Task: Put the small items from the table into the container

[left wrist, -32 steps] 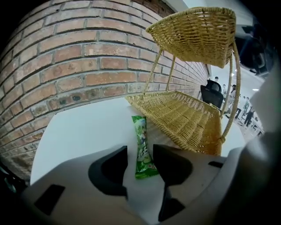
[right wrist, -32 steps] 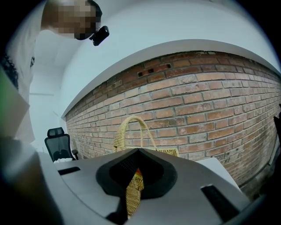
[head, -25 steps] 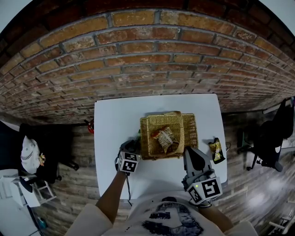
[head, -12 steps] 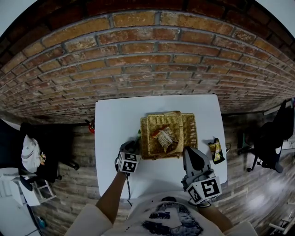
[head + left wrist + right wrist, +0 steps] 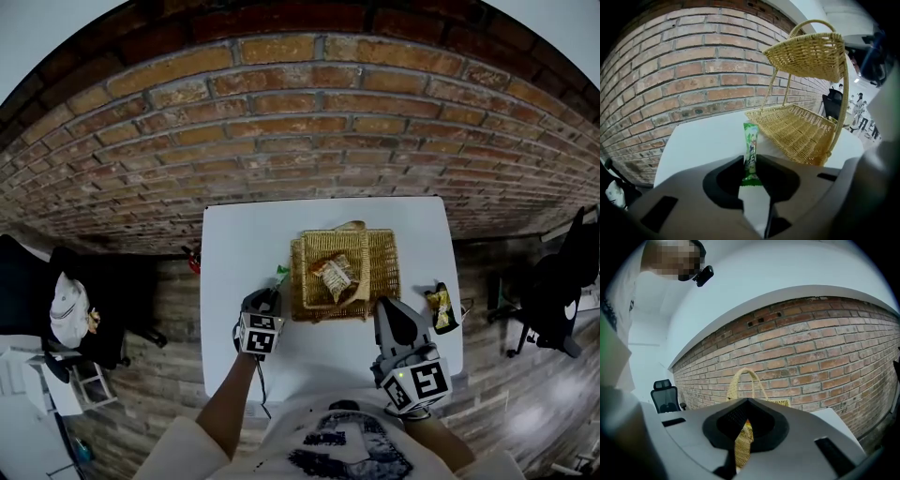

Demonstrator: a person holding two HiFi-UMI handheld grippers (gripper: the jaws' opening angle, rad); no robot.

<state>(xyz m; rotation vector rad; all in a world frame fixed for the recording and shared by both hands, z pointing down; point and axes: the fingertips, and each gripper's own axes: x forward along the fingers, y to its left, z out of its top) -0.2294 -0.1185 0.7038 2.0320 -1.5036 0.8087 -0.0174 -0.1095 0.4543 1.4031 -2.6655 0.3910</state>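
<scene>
Small items, I count three. One green sachet (image 5: 751,140) is pinched in the left hand-held gripper (image 5: 751,165), one crinkled snack packet (image 5: 333,275) lies in the wicker basket (image 5: 386,272), and one more packet (image 5: 439,307) lies near the right edge of the white tabletop (image 5: 244,244), well apart from the basket. There is a single basket with two tiers under a looped handle; from above I cannot tell which tier the packet rests on.

Two hand-held grippers are in play. The left one has its jaws nearly together, clamped on the lower end of the green sachet. The rest of the sachet stands out past the jaw tips, over the tabletop and just left of the basket without touching it. The right hand-held gripper (image 5: 745,408) has its jaws fully together with nothing between them. It sits at the basket's near right corner, with the wicker showing beyond its tips.
</scene>
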